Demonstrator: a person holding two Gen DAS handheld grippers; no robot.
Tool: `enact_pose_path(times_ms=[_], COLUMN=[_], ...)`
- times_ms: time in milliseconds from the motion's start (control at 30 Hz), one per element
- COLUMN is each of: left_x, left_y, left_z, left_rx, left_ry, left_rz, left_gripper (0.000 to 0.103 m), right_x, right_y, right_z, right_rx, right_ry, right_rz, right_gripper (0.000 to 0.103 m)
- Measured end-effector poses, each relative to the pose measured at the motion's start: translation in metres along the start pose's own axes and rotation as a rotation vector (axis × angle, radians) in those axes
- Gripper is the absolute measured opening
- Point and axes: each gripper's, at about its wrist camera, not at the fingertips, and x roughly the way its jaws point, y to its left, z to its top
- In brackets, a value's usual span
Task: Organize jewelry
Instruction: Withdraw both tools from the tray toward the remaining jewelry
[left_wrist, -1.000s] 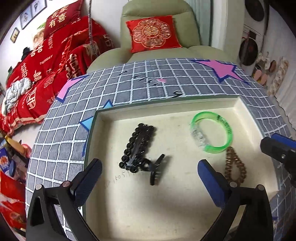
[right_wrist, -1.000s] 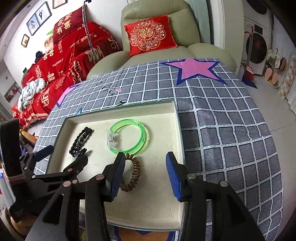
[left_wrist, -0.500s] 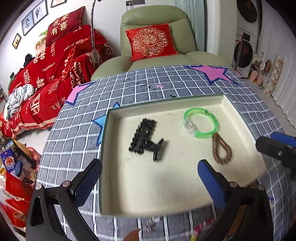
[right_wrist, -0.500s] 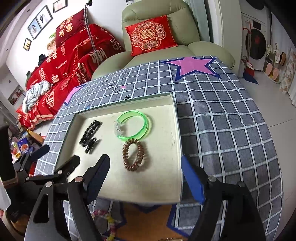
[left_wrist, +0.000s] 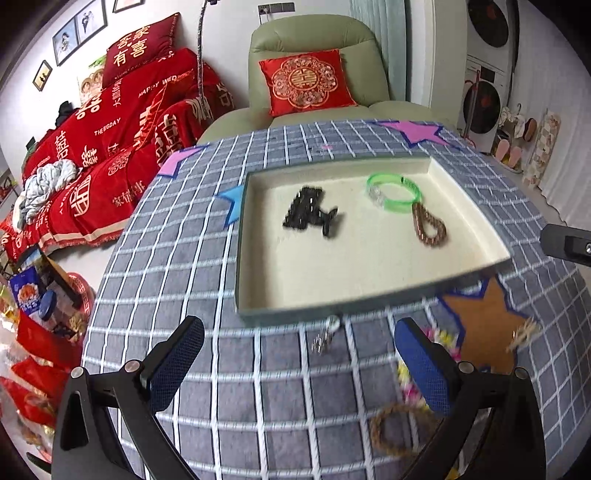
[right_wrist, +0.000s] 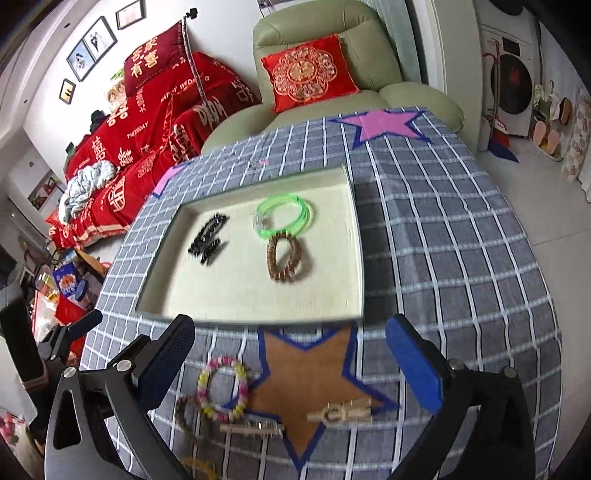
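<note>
A cream tray (left_wrist: 369, 291) (right_wrist: 356, 258) on the grid cloth holds black hair clips (left_wrist: 308, 214) (right_wrist: 207, 236), a green bangle (left_wrist: 393, 190) (right_wrist: 284, 218) and a brown bead bracelet (left_wrist: 428, 229) (right_wrist: 284, 258). Both grippers sit on the near side of the tray, open and empty: my left gripper (left_wrist: 299, 365) and my right gripper (right_wrist: 291, 362). On the cloth near them lie a pink and yellow bead bracelet (right_wrist: 221, 387), a beige clip (right_wrist: 341, 411), a silver clip (right_wrist: 255, 428) (left_wrist: 325, 336) and a brown bracelet (left_wrist: 397, 428).
An orange star patch (right_wrist: 310, 384) lies under the loose pieces. A green armchair with a red cushion (left_wrist: 306, 83) stands behind the table, and a red-covered sofa (left_wrist: 110, 147) is at the left. The left gripper shows at the left edge of the right wrist view (right_wrist: 70, 332).
Both grippers have pulled back from over the tray toward the near table edge. The right gripper has opened wide. Loose jewelry near the front edge has come into view.
</note>
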Motion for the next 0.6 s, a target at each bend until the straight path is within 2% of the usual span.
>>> enact_pose_path(times_ms=[367,600], left_x=[-0.003,0.001], left_y=[0.002,-0.003], left_z=[-0.043,-0.060], left_rx=[-0.030,-0.052], left_ry=[0.061,0.102], left_rz=[-0.046,-0.043], left_gripper=[0.103,0.103], right_x=[-0.005,0.001], right_y=[-0.011,-0.027], right_z=[-0.043,-0.072], right_rx=[0.013,0.052], right_ry=[0.073,0.127], right_rz=[-0.032,-0.069], right_gripper=[0.103,0.103])
